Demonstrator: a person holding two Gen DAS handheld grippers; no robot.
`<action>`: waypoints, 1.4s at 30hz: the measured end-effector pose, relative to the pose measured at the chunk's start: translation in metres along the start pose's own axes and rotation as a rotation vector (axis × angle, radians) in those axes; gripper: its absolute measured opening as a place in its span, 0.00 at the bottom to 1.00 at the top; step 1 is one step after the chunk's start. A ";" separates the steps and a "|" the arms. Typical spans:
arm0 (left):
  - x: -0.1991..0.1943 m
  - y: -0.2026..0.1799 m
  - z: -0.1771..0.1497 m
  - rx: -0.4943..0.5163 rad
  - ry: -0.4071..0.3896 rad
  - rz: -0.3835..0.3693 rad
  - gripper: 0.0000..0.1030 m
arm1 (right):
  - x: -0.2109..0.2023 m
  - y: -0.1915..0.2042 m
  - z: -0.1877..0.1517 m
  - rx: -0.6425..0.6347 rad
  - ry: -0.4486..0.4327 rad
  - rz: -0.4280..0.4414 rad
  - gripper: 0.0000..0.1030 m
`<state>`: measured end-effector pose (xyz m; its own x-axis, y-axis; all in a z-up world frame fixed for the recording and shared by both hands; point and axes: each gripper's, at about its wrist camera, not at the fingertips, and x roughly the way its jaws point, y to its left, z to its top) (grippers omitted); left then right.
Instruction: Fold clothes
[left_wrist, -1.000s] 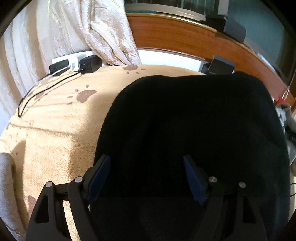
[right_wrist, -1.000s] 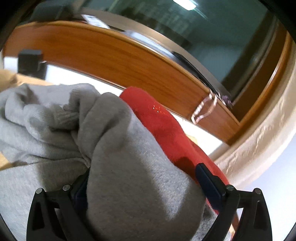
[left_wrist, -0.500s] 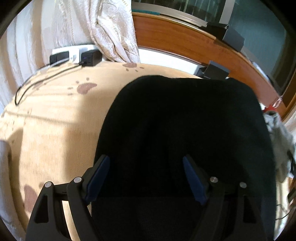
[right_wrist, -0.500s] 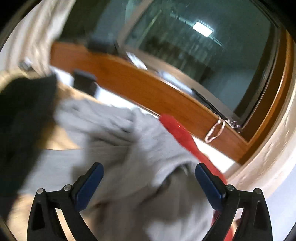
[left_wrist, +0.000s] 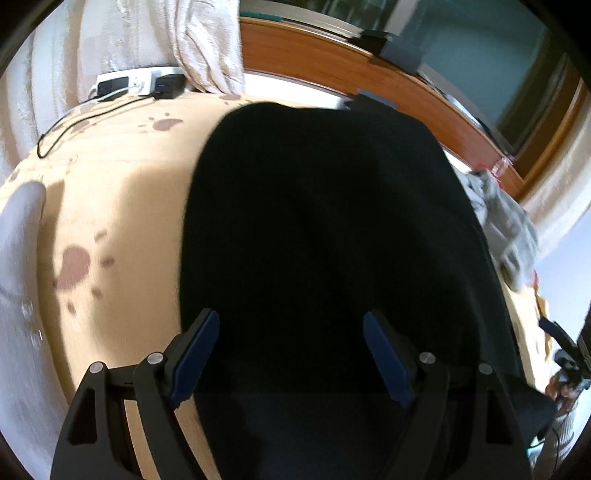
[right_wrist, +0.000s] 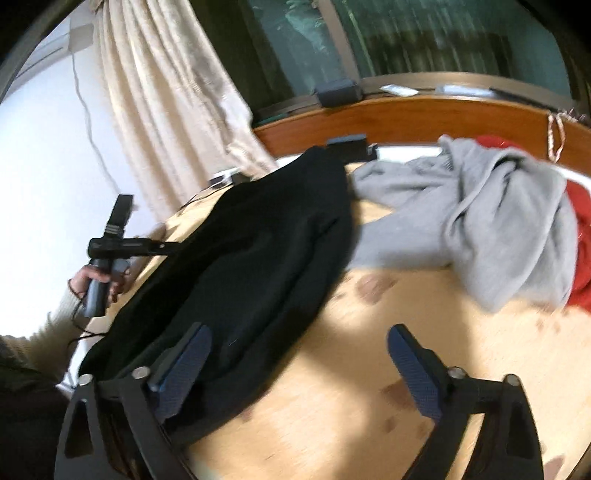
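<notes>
Jaws of our left gripper (left_wrist: 291, 350) stand wide over the black knit garment (left_wrist: 325, 221) on the tan paw-print blanket (left_wrist: 122, 206); our right gripper (right_wrist: 299, 360) is closing on nothing, beside the crumpled grey sweatshirt (right_wrist: 491, 221)

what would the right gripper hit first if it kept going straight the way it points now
Likely the tan bed cover between its closing, empty fingers, then the grey garment farther along. The black garment lies just off its left finger. Depth is unclear.
</notes>
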<state>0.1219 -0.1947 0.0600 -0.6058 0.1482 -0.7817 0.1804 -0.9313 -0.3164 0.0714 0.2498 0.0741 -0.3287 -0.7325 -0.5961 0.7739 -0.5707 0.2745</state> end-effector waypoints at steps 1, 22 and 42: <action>-0.002 0.001 -0.006 -0.012 0.002 -0.015 0.81 | -0.001 0.006 -0.005 0.000 0.013 0.012 0.79; -0.010 0.002 -0.035 -0.021 -0.049 -0.060 0.89 | 0.025 0.046 -0.022 -0.127 0.163 -0.046 0.05; -0.016 0.004 -0.042 -0.013 -0.038 -0.076 0.96 | -0.025 -0.085 0.061 -0.075 -0.017 -0.739 0.76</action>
<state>0.1647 -0.1869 0.0486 -0.6469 0.2050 -0.7345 0.1427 -0.9136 -0.3807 -0.0191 0.2942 0.1115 -0.7860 -0.1738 -0.5932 0.3827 -0.8905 -0.2461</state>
